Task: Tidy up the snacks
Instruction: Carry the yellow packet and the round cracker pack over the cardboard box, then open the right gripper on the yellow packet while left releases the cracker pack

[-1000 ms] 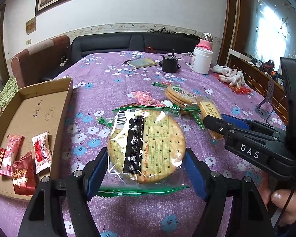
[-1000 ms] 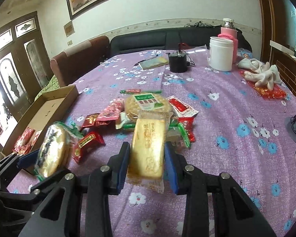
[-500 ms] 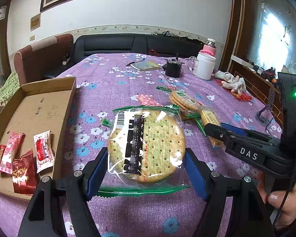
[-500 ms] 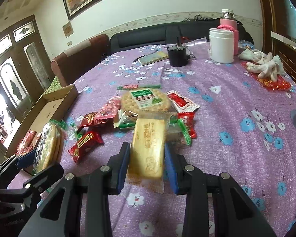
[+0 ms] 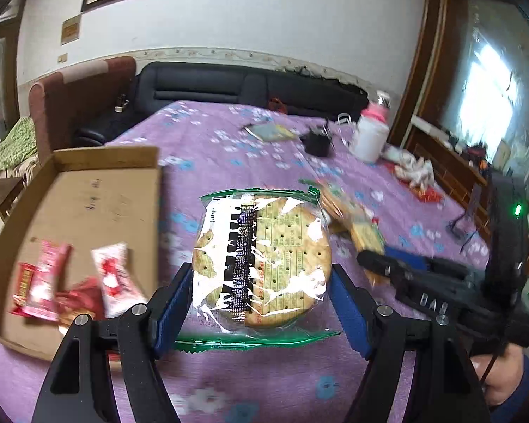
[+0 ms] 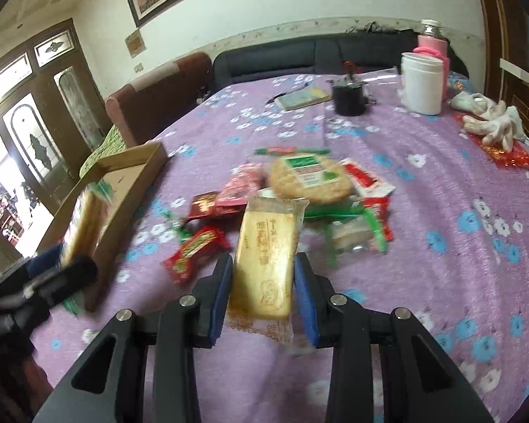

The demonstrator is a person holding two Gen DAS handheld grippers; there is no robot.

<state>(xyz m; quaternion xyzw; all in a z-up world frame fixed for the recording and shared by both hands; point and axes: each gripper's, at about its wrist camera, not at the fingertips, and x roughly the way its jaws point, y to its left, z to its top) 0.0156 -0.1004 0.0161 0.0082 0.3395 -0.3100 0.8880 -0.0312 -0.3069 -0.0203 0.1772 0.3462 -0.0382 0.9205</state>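
Note:
My left gripper [image 5: 261,303] is shut on a round cracker pack [image 5: 261,261] in clear wrap with green edges, held above the purple floral tablecloth, just right of the cardboard box [image 5: 88,194]. The box holds several small red and pink snack packets [image 5: 70,282]. My right gripper [image 6: 262,285] is shut on a long yellow biscuit pack [image 6: 266,264], lifted over the table. Ahead of it lies a pile of snacks: a round cracker pack [image 6: 310,178], red packets [image 6: 194,250] and green-edged wrappers [image 6: 356,232]. The left gripper [image 6: 63,264] with its crackers shows blurred at the left.
At the far end stand a white jar [image 6: 423,83], a pink-capped bottle [image 6: 432,40], a black cup [image 6: 349,98] and a booklet [image 6: 303,97]. White gloves [image 6: 490,121] lie on a red bag at the right. A sofa and an armchair stand beyond the table.
Both grippers have swung left toward the cardboard box, each still holding its pack. The box now sits closer and larger in the left wrist view.

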